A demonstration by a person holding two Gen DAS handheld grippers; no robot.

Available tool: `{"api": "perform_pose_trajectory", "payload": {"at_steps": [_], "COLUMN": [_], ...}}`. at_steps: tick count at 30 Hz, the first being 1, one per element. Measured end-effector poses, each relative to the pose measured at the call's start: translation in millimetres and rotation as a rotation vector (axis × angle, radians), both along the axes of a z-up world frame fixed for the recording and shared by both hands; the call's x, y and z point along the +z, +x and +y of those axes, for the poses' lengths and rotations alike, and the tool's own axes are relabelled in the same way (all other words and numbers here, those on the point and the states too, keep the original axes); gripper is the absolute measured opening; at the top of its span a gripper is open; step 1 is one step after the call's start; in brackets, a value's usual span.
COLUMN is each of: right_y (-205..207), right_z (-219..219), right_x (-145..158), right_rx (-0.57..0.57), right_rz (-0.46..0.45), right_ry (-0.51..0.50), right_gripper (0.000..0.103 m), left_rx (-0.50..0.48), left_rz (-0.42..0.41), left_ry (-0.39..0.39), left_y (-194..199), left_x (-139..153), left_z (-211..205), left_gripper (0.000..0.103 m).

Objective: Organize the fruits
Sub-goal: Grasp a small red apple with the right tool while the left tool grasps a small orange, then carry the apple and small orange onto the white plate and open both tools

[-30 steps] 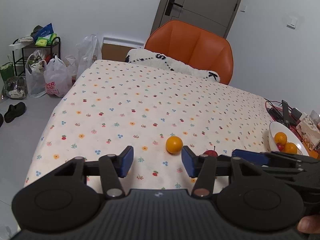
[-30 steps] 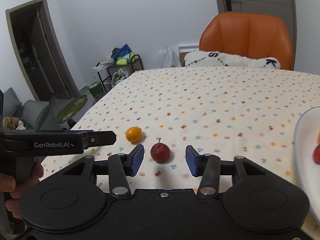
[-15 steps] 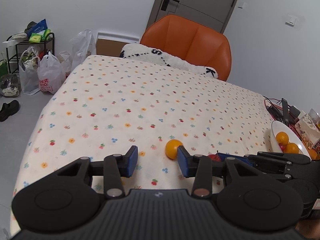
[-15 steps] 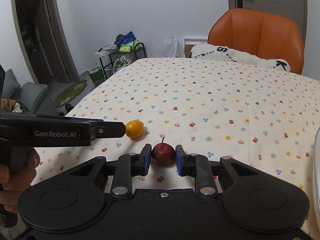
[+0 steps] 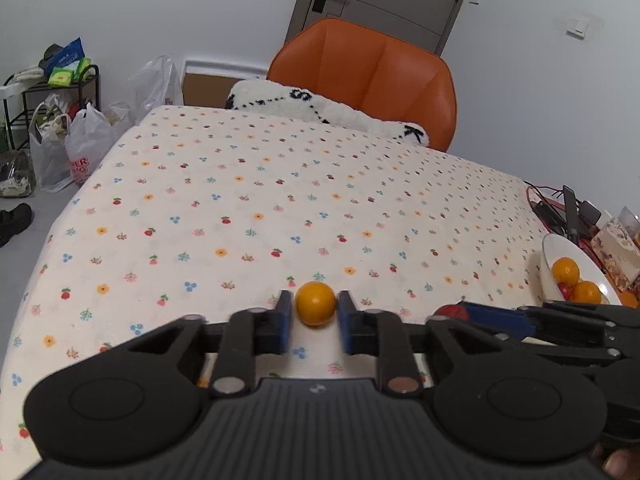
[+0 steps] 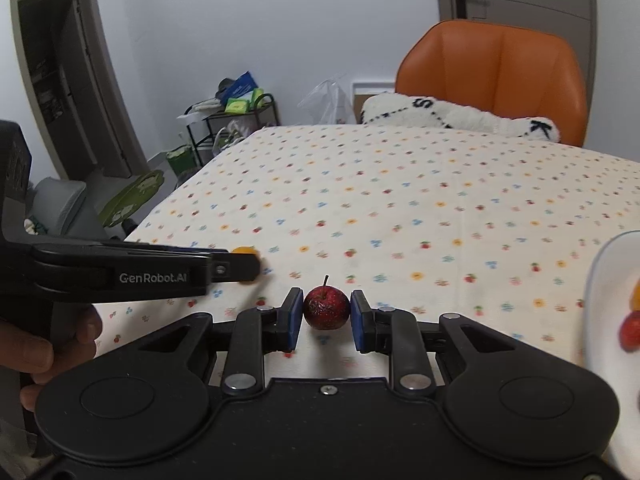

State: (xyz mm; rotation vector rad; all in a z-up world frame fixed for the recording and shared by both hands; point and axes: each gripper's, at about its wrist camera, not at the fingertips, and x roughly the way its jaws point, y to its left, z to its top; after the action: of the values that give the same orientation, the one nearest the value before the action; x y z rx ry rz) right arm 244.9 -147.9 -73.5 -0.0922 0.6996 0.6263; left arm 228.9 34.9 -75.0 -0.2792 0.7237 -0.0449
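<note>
The left gripper [image 5: 316, 322] has its blue-padded fingers pressed against the two sides of a small round orange fruit [image 5: 315, 303], pinching it at the near edge of the table covered with a cream cloth printed with small flowers [image 5: 256, 208]. From the right wrist view only a sliver of that orange fruit [image 6: 244, 250] shows behind the black arm of the left gripper, which is held by a hand [image 6: 48, 348] at the near left.

The right gripper [image 6: 326, 318] is clamped on a small dark red apple-like fruit with a short stem [image 6: 326, 307], its blue pads touching the fruit on both sides. In the left wrist view this red fruit [image 5: 452, 312] peeks out between the fingers of the right gripper, just to the right of the orange one.

At the near right of the table stands a white oval bowl [image 5: 550, 254] holding two orange fruits and a red one. At the far side of the table, an orange leather chair [image 5: 368, 80] carries a fluffy white cushion with black lettering [image 5: 320, 110]. On the floor to the far left are white plastic bags [image 5: 80, 148] and a black wire rack [image 5: 40, 92] with packets on top.
</note>
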Motion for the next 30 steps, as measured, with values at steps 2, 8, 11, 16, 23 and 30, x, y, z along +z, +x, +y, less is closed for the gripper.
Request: {"api": "perform_pose_trajectory", "payload": {"at_steps": [2, 8, 11, 16, 23, 30], "right_y": [-1.0, -7.7, -10.9, -16.5, -25.3, -33.9], "right_z": [-7.1, -28.5, -40.4, -64.9, -103.2, -136.2], "right_x": [2.6, 10.8, 15.8, 23.9, 31.7, 33.1], "right_rx": [-0.014, -0.04, -0.057, -0.097, -0.163, -0.217], "right_rz": [-0.006, -0.028, -0.042, -0.063, -0.088, -0.104], "right_ry": [0.014, 0.045, 0.058, 0.078, 0.099, 0.115], "right_gripper": [0.024, 0.024, 0.024, 0.024, 0.024, 0.024], "left_rx": [-0.001, -0.021, -0.039, -0.068, -0.125, -0.174], "left_rz": [-0.013, -0.037, -0.051, -0.071, -0.102, -0.116], "left_ry": [0.001, 0.015, 0.023, 0.03, 0.04, 0.052], "left_y": [-3.1, -12.6, -15.9, -18.6, -21.2, -23.4], "left_x": [4.2, 18.2, 25.3, 35.0, 46.6, 51.2], "left_z": [-3.8, -22.7, -34.6, -55.9, -89.0, -120.7], "left_gripper": [0.02, 0.02, 0.02, 0.021, 0.021, 0.021]}}
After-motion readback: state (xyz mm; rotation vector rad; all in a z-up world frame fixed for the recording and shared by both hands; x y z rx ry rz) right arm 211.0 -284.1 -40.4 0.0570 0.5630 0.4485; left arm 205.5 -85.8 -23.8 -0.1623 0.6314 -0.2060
